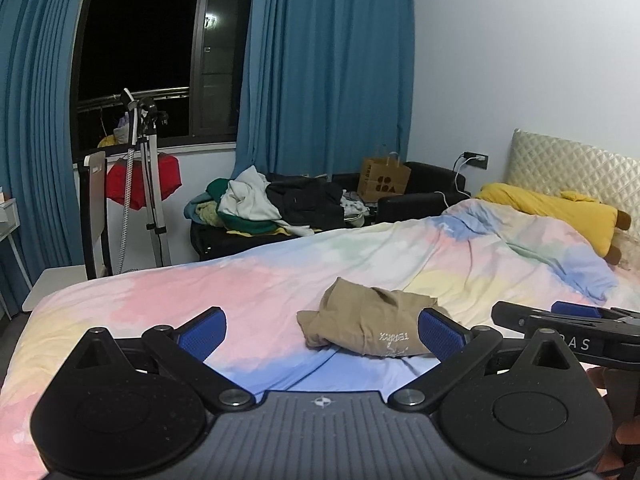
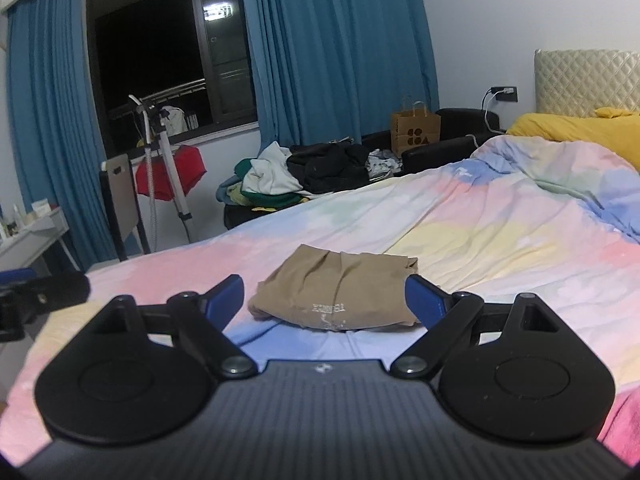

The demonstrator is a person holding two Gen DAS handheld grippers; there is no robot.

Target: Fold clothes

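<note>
A tan garment [image 1: 368, 324] [image 2: 336, 284] lies folded into a small bundle on the pastel bedcover [image 1: 200, 288] [image 2: 500, 248], its printed white logo facing me. My left gripper [image 1: 322, 334] hovers open just short of it, the bundle close to its right blue pad. In the right wrist view, my right gripper [image 2: 325, 302] is also open, with the bundle lying between and just beyond its blue pads. Neither gripper holds any cloth. The right gripper [image 1: 516, 316] shows side-on at the right edge of the left wrist view. The left gripper [image 2: 24, 300] shows at the left edge of the right wrist view.
A black sofa [image 1: 420, 200] beyond the bed carries a heap of clothes [image 1: 276, 204] and a brown paper bag [image 1: 384, 180]. A yellow plush pillow [image 1: 560, 208] lies by the quilted headboard [image 1: 572, 164]. A metal stand [image 1: 148, 184] and a chair [image 1: 94, 216] are by the window.
</note>
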